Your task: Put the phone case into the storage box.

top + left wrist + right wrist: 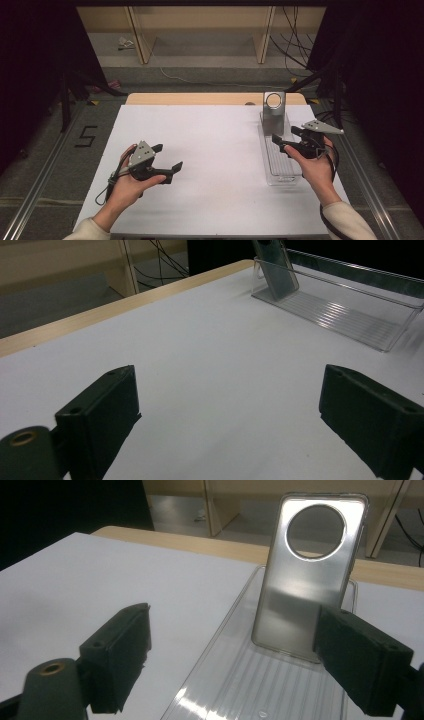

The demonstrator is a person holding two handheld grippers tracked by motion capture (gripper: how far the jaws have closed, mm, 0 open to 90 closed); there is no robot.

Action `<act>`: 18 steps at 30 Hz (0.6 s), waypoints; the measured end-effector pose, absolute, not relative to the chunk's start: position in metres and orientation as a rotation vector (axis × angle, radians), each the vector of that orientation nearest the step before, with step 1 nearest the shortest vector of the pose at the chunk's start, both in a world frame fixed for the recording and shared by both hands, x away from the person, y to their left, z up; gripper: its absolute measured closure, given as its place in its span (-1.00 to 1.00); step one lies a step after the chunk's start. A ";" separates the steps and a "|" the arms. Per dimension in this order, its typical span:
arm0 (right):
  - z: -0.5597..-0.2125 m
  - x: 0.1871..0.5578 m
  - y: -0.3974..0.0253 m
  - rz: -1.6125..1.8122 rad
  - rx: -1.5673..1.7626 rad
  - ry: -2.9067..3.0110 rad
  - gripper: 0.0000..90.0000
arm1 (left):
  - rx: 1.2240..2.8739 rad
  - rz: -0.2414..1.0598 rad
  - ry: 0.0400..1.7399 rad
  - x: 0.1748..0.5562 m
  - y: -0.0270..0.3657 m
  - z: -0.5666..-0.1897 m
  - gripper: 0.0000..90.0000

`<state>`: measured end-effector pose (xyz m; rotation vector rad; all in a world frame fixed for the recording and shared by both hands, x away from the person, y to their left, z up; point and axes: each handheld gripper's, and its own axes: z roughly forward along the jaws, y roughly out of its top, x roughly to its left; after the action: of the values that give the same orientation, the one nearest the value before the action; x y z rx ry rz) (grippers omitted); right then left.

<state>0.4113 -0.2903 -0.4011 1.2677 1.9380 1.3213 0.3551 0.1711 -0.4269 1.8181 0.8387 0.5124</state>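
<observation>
Jaws of the right gripper [232, 662] are standing spread wide, pinching nothing, as the gripper view looks straight at a clear phone case [307, 570] with a round camera cutout near its top. One jaw is sitting over the white table [100, 580] beside the tray, the other is overlapping the case's lower corner in that view; whether it is touching cannot be told. The phone case is standing upright and leaning back against the far end wall of a clear plastic tray [235, 680] with a ribbed floor.

From above, the right gripper [289, 141] is hovering at the tray [280, 172], held in the person's right hand [315, 162], its grey plate catching the light. The phone case [273, 114] is standing at the far end of the tray, just beyond the jaw tips, near the table's right edge.

Across the white tabletop [215, 150], the left gripper [167, 157] is resting in the left hand [131, 184], its jaws likewise parted and empty, well apart from the tray. Its own view is showing the left gripper [227, 405] open over bare white surface, with the tray [345, 310] and the case [275, 265] far off at the upper right.
</observation>
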 end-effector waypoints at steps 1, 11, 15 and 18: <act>-0.401 0.410 -0.290 1.325 1.265 1.940 -0.63 | 1.819 0.512 0.837 0.355 0.171 -0.427 -0.81; -0.404 0.396 -0.290 1.367 1.201 1.952 -0.63 | 1.824 0.507 0.827 0.353 0.168 -0.427 -0.81; -0.405 0.392 -0.287 1.373 1.183 1.972 -0.63 | 1.828 0.502 0.818 0.349 0.168 -0.427 -0.81; -0.406 0.389 -0.285 1.382 1.169 1.989 -0.63 | 1.828 0.501 0.818 0.347 0.170 -0.427 -0.81</act>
<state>0.3892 -0.2852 -0.4062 1.1691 1.9886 1.3824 0.3467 0.1698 -0.4273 1.8284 0.8179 0.5011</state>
